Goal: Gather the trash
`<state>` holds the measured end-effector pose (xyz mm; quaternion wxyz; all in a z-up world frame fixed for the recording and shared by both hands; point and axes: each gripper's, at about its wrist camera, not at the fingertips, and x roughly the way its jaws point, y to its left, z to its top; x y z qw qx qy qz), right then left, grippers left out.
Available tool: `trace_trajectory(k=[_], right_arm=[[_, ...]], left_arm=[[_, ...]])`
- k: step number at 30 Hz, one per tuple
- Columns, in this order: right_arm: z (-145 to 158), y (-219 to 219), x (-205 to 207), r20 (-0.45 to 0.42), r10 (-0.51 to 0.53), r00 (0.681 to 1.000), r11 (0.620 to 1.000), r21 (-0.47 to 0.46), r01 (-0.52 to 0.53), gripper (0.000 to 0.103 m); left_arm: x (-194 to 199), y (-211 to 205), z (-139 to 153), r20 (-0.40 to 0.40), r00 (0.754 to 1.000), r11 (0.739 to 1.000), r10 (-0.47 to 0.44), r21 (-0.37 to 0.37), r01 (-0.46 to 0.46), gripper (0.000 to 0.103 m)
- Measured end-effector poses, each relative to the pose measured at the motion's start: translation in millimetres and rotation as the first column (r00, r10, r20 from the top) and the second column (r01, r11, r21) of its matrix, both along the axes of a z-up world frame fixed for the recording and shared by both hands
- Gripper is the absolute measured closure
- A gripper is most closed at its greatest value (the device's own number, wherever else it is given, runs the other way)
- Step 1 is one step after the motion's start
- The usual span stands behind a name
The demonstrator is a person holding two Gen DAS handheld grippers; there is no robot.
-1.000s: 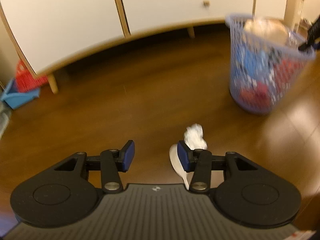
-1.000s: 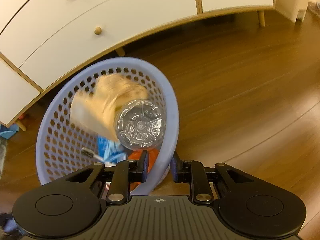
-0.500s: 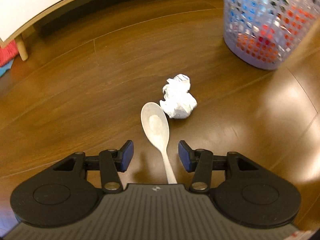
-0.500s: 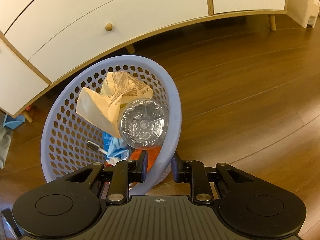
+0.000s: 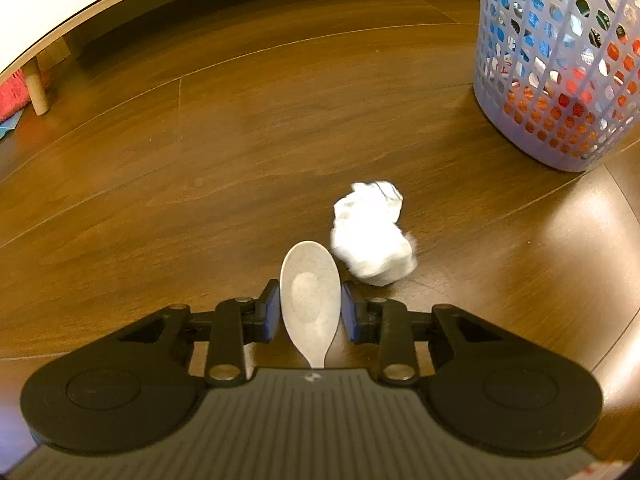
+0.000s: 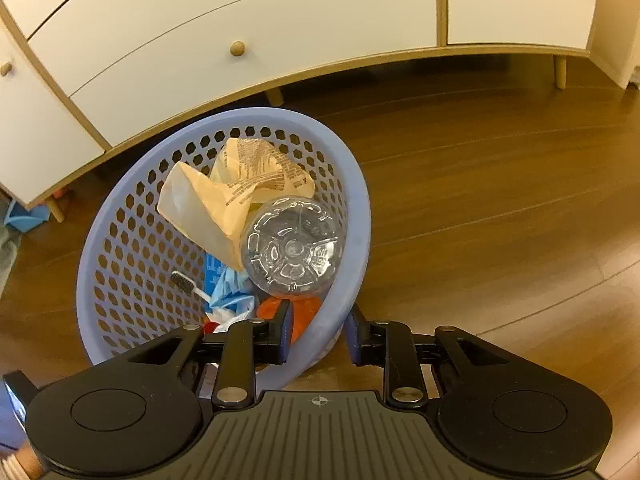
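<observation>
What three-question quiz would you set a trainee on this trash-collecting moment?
1. True or false: the right gripper straddles the basket rim, one finger inside and one outside.
2. What lies between the left gripper fingers? A) crumpled paper B) spoon C) bottle
3. Fill in: the clear bottle sits in the basket with its ____ facing the camera.

Key
1. True.
2. B: the spoon bowl lies between the pads; the crumpled paper lies on the floor just beyond it.
3. Base; a tan wrapper lies beside it.
</observation>
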<state>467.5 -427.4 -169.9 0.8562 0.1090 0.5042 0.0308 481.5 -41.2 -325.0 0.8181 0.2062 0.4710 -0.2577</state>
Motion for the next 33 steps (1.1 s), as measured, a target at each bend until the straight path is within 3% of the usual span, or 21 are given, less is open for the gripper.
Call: trace_trajectory(k=[10, 13, 16, 21, 22, 23, 24, 28, 33], right_arm=[[5.5, 12.5, 1.3, -0.017, 0.053, 0.998, 0.994, -0.092, -0.054, 0.077], [8.0, 10.3, 2.0, -0.030, 0.035, 0.999, 0.996, -0.081, -0.037, 0.072], [14.6, 3.1, -0.3, -0.016, 0.003, 1.000, 0.999, -0.054, -0.004, 0.060], [12.4, -7.9, -4.6, -0.054, -0.072, 0.996, 0.997, 0.010, 0.072, 0.059], [10.9, -8.6, -4.8, -0.052, -0.072, 0.996, 0.997, 0.025, 0.073, 0.059], [9.8, -8.5, -4.7, -0.045, -0.076, 0.996, 0.996, 0.037, 0.078, 0.068], [9.3, -8.4, -5.0, -0.032, -0.077, 0.997, 0.995, 0.056, 0.079, 0.083], [12.2, -3.8, -6.8, -0.016, -0.076, 0.997, 0.996, 0.047, 0.077, 0.083], [13.0, -1.4, -8.4, -0.004, -0.046, 0.999, 0.998, 0.036, 0.046, 0.083]], left_arm=[[-5.2, 8.6, 28.9, 0.073, 0.997, 0.999, -0.033, -0.013, 0.034, 0.077], [-7.9, 8.4, 43.1, 0.102, 0.994, 0.999, -0.048, -0.019, 0.051, 0.077], [-9.8, 6.9, 58.2, 0.113, 0.993, 0.998, -0.044, -0.047, 0.050, 0.077], [-14.8, -2.1, 89.1, 0.145, 0.987, 0.993, -0.062, -0.086, 0.075, 0.078], [-17.0, -4.0, 95.3, 0.154, 0.986, 0.992, -0.066, -0.092, 0.081, 0.088], [-16.0, -6.5, 100.3, 0.158, 0.985, 0.992, -0.071, -0.095, 0.086, 0.103], [-15.6, -9.0, 106.3, 0.153, 0.986, 0.991, -0.073, -0.100, 0.089, 0.103], [-18.8, -14.6, 116.5, 0.174, 0.981, 0.990, -0.086, -0.094, 0.104, 0.103], [-29.9, -7.5, 105.4, 0.121, 0.989, 0.994, -0.083, -0.057, 0.090, 0.094]])
